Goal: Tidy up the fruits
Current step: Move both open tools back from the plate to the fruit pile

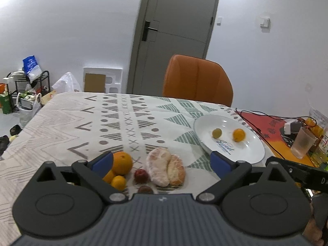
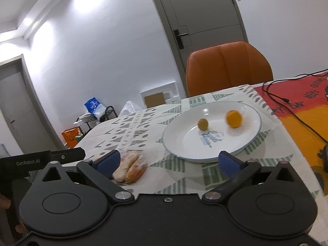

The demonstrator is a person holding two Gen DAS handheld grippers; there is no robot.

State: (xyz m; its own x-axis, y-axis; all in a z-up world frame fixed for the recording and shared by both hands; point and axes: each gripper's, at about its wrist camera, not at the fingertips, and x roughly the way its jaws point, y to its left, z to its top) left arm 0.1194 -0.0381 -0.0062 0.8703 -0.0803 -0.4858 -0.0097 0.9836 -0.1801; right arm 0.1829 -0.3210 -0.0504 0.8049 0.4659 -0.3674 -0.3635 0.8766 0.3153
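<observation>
A white plate (image 1: 246,153) (image 2: 184,141) on the patterned tablecloth holds a small green fruit (image 1: 216,133) (image 2: 203,124) and a small orange fruit (image 1: 238,135) (image 2: 234,119). Near the front lie a large orange (image 1: 122,162), a small orange (image 1: 118,182), a red fruit (image 1: 141,175), a dark fruit (image 1: 145,189) and two peeled pomelo segments (image 1: 165,169) (image 2: 130,169). My left gripper (image 1: 162,165) hangs open above this pile, holding nothing. My right gripper (image 2: 168,162) is open and empty, just short of the plate's near rim.
An orange chair (image 1: 197,80) stands behind the table. A black cable (image 1: 262,121) runs over a red and orange mat (image 2: 303,123) on the right, beside a frosted cup (image 1: 302,143) and bottles. A cluttered rack (image 1: 26,88) and bags stand on the floor at the left.
</observation>
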